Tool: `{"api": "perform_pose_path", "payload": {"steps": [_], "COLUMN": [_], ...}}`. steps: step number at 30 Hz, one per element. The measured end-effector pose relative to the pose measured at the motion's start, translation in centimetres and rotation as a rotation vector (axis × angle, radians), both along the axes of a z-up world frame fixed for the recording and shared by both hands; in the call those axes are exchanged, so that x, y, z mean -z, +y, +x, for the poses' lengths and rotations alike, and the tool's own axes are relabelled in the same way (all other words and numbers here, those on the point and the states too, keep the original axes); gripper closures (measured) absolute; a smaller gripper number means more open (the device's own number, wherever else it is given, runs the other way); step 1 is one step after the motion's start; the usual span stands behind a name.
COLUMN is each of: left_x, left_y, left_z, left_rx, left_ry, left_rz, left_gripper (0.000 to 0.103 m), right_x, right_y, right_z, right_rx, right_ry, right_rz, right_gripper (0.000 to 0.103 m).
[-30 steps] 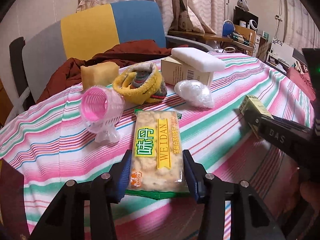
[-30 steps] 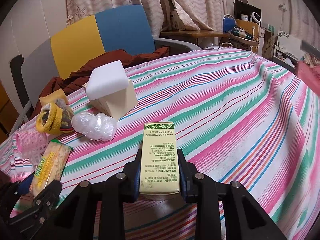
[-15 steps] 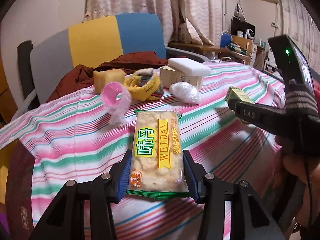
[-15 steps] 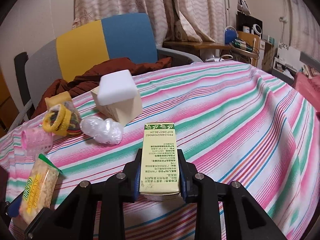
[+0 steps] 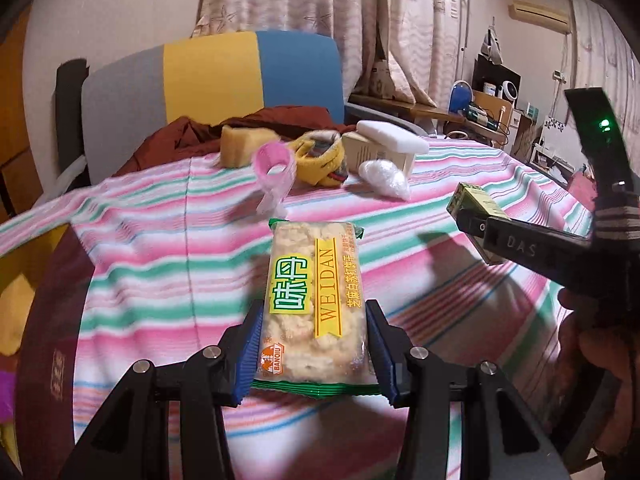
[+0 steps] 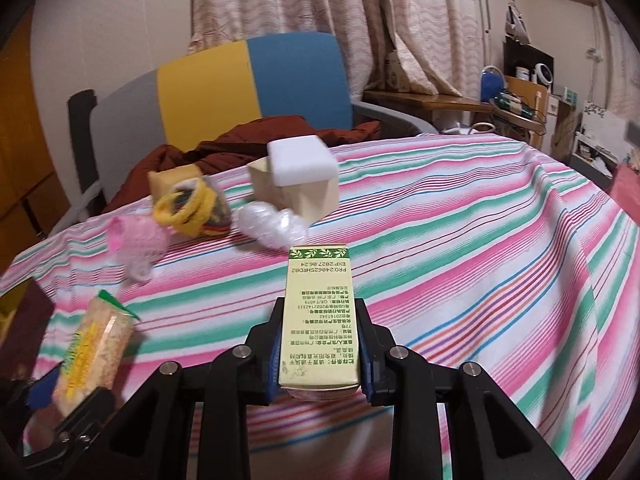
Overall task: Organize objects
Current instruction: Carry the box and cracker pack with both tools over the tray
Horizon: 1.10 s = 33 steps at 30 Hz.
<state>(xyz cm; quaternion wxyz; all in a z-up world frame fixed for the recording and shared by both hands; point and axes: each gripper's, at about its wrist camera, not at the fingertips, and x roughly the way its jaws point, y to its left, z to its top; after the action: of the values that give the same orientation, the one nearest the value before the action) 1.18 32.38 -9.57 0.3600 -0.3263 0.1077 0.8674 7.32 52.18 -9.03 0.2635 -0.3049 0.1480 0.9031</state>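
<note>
My left gripper [image 5: 314, 354] is shut on a yellow-and-green "Weidan" cracker packet [image 5: 316, 300] and holds it above the near edge of the striped table [image 5: 160, 272]. My right gripper [image 6: 320, 354] is shut on a pale green printed carton [image 6: 318, 316] and holds it above the table. The right gripper and its carton [image 5: 474, 204] show at the right of the left wrist view. The cracker packet [image 6: 94, 346] shows at the lower left of the right wrist view.
At the table's far side lie a pink hair roller [image 5: 274, 166], a yellow sock bundle [image 5: 320, 158], a yellow sponge [image 5: 244, 144], a clear plastic wad [image 5: 384, 178] and a beige box topped by a white foam block [image 5: 390, 142]. A blue-and-yellow chair [image 5: 224, 80] with a maroon garment stands behind.
Both grippers have pulled back and risen from the table with their objects still held. The pile of objects looks farther away and the table's near edge has come into view.
</note>
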Motion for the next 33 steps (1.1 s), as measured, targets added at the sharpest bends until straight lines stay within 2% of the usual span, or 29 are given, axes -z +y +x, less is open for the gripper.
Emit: {"api": "perform_pose_path", "payload": {"steps": [4,10,20,24,28,33], "left_x": [1.1,0.5,-1.4,-3.3,-4.6,-4.7], "left_y": [-1.2,-2.5,-9.1,-11.8,-14.2,-18.2], "left_z": [0.3,1.3,1.9,2.7,2.8,1.7], "left_rx": [0.000,0.014,-0.064,-0.067,-0.087,-0.176], "left_ry": [-0.043,-0.014,-0.120,-0.100,-0.071,-0.098], "left_rz": [0.006,0.020,0.168,0.222,0.237,0.247], "left_gripper": [0.054,0.054,0.054,0.054,0.054,0.054], "right_x": [0.3,0.7,0.9,0.7,-0.5,-1.9], "right_y": [-2.1,-4.5,-8.2,-10.3,-12.9,-16.2], "right_z": [0.4,0.9,1.2,0.7,0.4,-0.2], "right_rx": [-0.046,-0.068,-0.131,-0.180,-0.254,-0.343], "right_ry": [-0.006,-0.006,-0.013,-0.011,0.007,0.027], "right_rz": [-0.033,-0.096,-0.183,-0.193,-0.185,-0.186], "right_gripper": [0.073,0.073,0.073,0.073,0.073,0.073]}}
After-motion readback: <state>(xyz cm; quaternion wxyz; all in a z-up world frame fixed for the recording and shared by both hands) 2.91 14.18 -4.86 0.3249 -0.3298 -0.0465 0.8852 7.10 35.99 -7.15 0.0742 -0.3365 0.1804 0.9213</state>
